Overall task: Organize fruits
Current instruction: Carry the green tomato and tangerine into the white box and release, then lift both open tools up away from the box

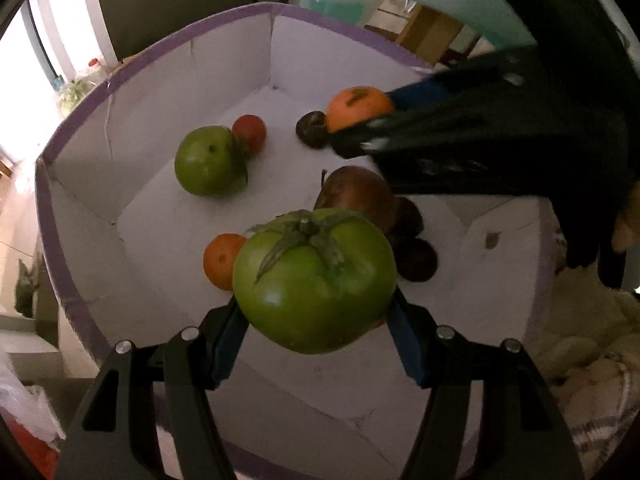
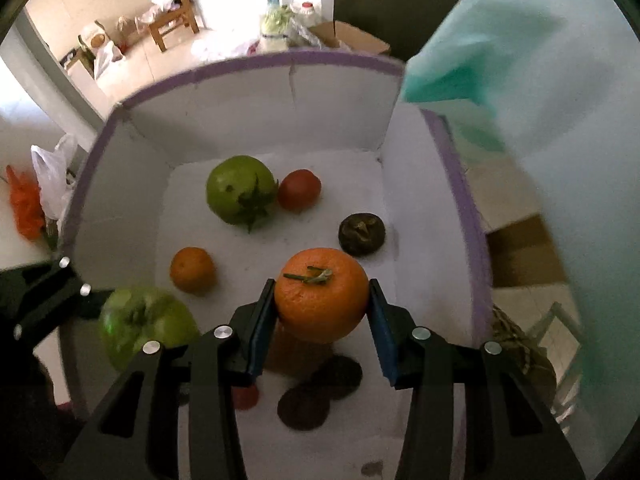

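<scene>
My left gripper (image 1: 316, 312) is shut on a big green tomato (image 1: 314, 280) held over a white box with a purple rim (image 1: 72, 300). My right gripper (image 2: 322, 304) is shut on an orange (image 2: 322, 294) with a green stem, also above the box (image 2: 460, 168). In the left wrist view the right gripper (image 1: 360, 128) carries that orange (image 1: 358, 106) at the far right. On the box floor lie another green tomato (image 2: 240, 188), a red tomato (image 2: 299, 189), a small orange (image 2: 193, 269), a dark wrinkled fruit (image 2: 362, 234) and flat dark fruits (image 2: 320, 388). A brown pear-like fruit (image 1: 360, 194) lies behind the held tomato.
The box walls stand high on all sides. A person's pale green sleeve (image 2: 540, 100) hangs over the box's right side. A plastic bag (image 2: 52, 176) lies left of the box; a wooden chair (image 2: 172, 12) and bags stand on the tiled floor beyond.
</scene>
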The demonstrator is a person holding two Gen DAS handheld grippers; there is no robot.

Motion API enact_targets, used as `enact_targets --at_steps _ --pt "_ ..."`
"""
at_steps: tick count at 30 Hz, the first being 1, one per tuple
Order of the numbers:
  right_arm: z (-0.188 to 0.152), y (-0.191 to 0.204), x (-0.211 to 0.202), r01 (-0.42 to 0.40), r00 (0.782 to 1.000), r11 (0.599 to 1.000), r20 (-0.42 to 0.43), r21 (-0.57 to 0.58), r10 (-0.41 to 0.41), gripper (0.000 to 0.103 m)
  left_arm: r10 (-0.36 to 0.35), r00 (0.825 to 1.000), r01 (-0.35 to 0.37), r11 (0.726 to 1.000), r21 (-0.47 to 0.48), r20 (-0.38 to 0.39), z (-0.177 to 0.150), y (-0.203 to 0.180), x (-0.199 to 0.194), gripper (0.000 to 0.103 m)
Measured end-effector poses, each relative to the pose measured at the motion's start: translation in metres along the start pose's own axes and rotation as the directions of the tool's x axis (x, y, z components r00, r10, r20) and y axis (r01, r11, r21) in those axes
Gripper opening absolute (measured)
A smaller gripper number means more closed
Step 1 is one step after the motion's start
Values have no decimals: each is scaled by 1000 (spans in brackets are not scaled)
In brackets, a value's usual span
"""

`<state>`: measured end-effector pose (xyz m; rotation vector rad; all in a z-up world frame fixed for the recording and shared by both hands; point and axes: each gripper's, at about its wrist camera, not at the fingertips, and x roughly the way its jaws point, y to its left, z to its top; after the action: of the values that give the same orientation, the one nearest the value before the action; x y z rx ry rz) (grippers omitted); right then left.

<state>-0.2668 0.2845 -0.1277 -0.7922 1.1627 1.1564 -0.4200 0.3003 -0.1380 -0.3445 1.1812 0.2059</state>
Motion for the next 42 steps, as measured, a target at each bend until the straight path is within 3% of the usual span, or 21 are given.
enact_targets --at_steps 7,18,27,28,31,36,42 --pt "18 -5 38 -142 986 990 -85 5 142 45 38 999 -36 997 63 -34 -3 -20 15 62" --pt "24 -4 59 -79 989 996 -125 -38 73 45 197 973 -176 971 164 -120 2 -41 25 58" --pt "22 12 68 -35 991 998 -131 -54 27 46 209 971 -188 968 166 -119 14 -48 26 59" --pt "22 14 67 -27 992 998 -123 -58 20 49 205 971 -185 969 162 -119 15 -48 26 60" --pt "21 17 56 -13 997 998 -76 -58 8 73 197 972 -177 972 153 -125 29 -45 26 62" --pt "29 24 26 -7 1000 997 9 -71 8 76 190 976 -174 974 147 -104 35 -48 22 78" --pt "32 22 -19 30 993 995 118 -93 -19 83 169 983 -160 980 120 -68 33 -43 11 89"
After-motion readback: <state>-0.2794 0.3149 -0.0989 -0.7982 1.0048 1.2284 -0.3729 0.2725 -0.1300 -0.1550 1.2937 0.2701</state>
